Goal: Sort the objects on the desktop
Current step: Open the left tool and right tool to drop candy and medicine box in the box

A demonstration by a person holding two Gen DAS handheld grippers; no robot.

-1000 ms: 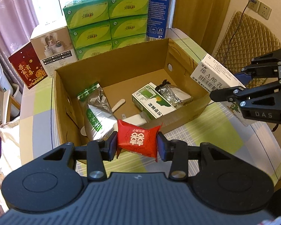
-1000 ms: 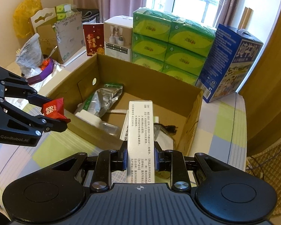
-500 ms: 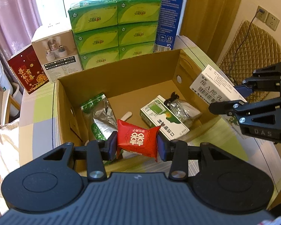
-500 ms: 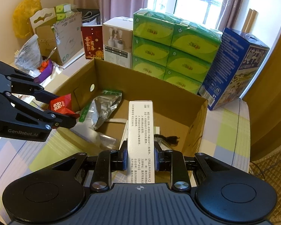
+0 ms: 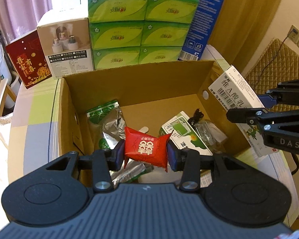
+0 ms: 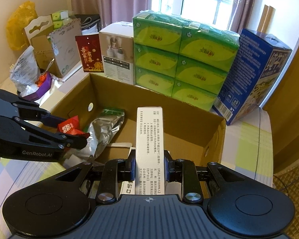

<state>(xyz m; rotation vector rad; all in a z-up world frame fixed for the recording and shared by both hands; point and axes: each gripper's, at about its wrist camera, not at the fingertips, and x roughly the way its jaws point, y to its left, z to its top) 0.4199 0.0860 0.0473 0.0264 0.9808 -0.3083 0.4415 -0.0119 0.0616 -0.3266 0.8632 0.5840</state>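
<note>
Left tool [image 5: 146, 153] is closed on a red packet [image 5: 146, 149], gripped at both ends between its fingers and held above the near part of the open cardboard box [image 5: 129, 83]. Right tool [image 6: 149, 168] is closed on a white carton [image 6: 149, 147] printed with text, clamped near its lower end and standing upright over the near edge of the same box; in the left wrist view this carton [image 5: 237, 101] appears at the box's right wall. Inside the box lie a silver-and-green pouch [image 5: 109, 119], a green-and-white carton [image 5: 181, 133], a clear bag holding a black cable [image 5: 207, 127] and a flat wooden stick [image 6: 119, 144]. The box sits on a table [image 5: 33, 119] covered with a checked cloth. Behind it stand a pack of green tissue boxes [image 5: 141, 25], a blue box [image 5: 203, 23], a white product box [image 5: 67, 45] and a red card box [image 5: 28, 59].
</note>
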